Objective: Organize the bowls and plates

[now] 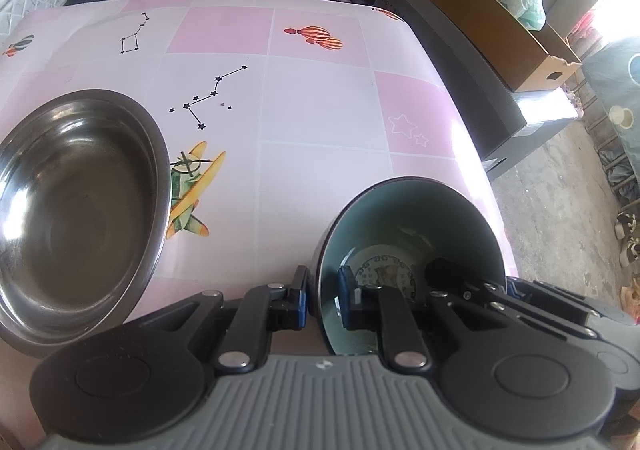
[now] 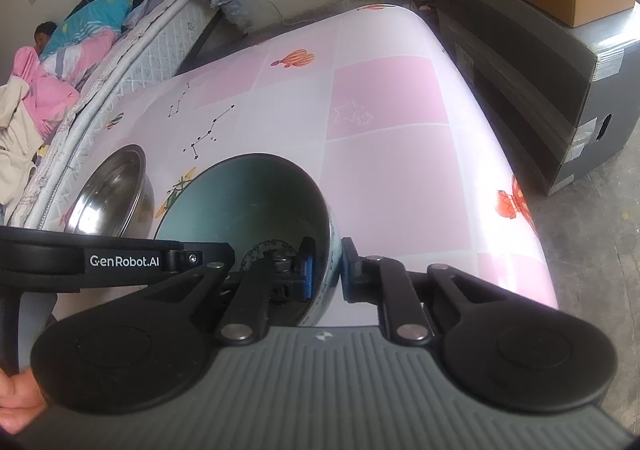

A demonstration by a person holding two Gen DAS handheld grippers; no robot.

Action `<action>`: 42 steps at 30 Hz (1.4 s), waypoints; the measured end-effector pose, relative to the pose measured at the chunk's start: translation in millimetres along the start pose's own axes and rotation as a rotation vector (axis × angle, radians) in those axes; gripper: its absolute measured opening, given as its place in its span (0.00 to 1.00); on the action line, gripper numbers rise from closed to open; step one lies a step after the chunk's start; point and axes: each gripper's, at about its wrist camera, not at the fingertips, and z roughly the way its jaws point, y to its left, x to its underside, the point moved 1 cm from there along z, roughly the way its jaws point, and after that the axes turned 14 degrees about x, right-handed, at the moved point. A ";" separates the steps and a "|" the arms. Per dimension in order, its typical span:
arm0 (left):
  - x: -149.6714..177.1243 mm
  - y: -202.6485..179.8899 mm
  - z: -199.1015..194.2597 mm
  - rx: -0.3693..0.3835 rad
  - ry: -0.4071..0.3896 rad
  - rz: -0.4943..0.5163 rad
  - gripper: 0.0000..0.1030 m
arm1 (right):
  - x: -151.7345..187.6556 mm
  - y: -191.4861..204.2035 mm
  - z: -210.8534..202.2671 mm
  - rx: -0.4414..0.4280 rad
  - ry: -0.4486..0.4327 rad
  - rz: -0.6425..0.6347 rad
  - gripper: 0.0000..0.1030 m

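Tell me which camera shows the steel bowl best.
The left wrist view: the steel bowl lies large at its left, its inside open to view, cut only by the frame edge. The right wrist view shows it small, far left, partly behind the black bar of the other tool.

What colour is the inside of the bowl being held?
Teal, a blue-green, with a dark patterned ring at the bottom of the bowl. It shows best in the right wrist view.

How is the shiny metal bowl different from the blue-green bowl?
The metal bowl is wider, silvery and plain inside; the blue-green bowl is smaller, with a pattern at its bottom. Jaws pinch the blue-green bowl's rim on two sides; nothing touches the metal bowl. Both are empty and on the pink table.
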 end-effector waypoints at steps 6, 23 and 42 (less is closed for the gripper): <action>0.1 -1.4 -5.8 0.009 -0.006 -0.001 0.15 | -6.3 0.9 -4.4 0.001 0.006 0.005 0.11; -2.6 4.6 -42.9 0.035 -0.064 -0.019 0.15 | -18.4 16.8 -31.3 -0.007 -0.024 -0.012 0.11; 1.3 74.0 -118.6 0.018 -0.180 -0.115 0.15 | -31.0 108.1 -61.8 -0.060 -0.047 -0.105 0.11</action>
